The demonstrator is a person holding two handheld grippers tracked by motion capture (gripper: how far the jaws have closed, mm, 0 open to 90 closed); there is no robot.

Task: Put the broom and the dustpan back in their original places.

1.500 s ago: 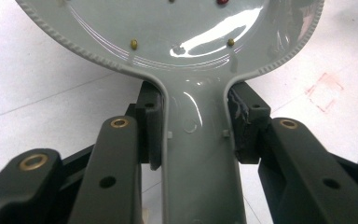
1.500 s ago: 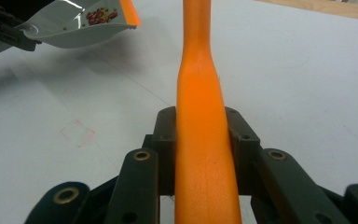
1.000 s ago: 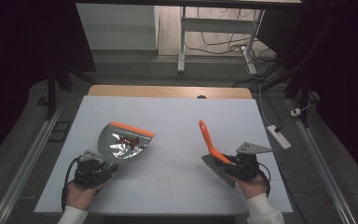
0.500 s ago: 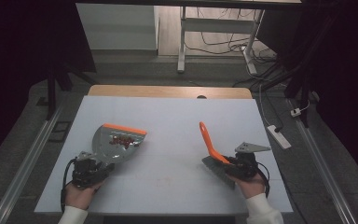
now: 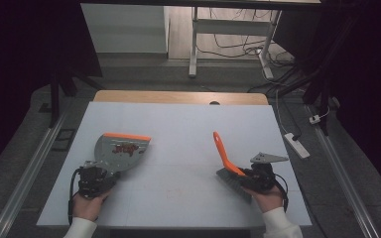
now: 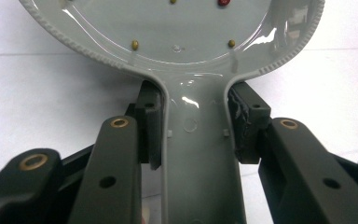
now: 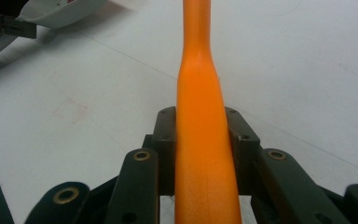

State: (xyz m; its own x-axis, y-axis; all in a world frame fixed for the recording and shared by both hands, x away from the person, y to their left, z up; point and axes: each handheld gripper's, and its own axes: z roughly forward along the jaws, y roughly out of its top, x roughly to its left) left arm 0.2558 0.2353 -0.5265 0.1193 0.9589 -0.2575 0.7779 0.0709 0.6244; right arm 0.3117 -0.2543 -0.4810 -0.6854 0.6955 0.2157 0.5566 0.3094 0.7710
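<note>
Around you the room is dark, with a grey floor (image 5: 178,74), a desk frame's legs (image 5: 194,44) and loose cables (image 5: 238,47) at 12 o'clock. Your white counter (image 5: 188,134) shows faint stains. At 9 o'clock your left claw (image 5: 95,174) clamps the grey dustpan (image 5: 121,151) by its handle; at 3 o'clock your right claw (image 5: 248,177) clamps the orange-handled brush (image 5: 224,154).

White surface (image 5: 188,124) with a wooden strip (image 5: 178,97) along its far edge, standing on grey floor (image 5: 144,74) in a dark room. Behind it — a white-legged table frame (image 5: 193,44) above loose cables (image 5: 238,47). At right, a white power strip (image 5: 296,145) lies on the floor beside the surface — metal rails (image 5: 34,168) flank both sides.
</note>
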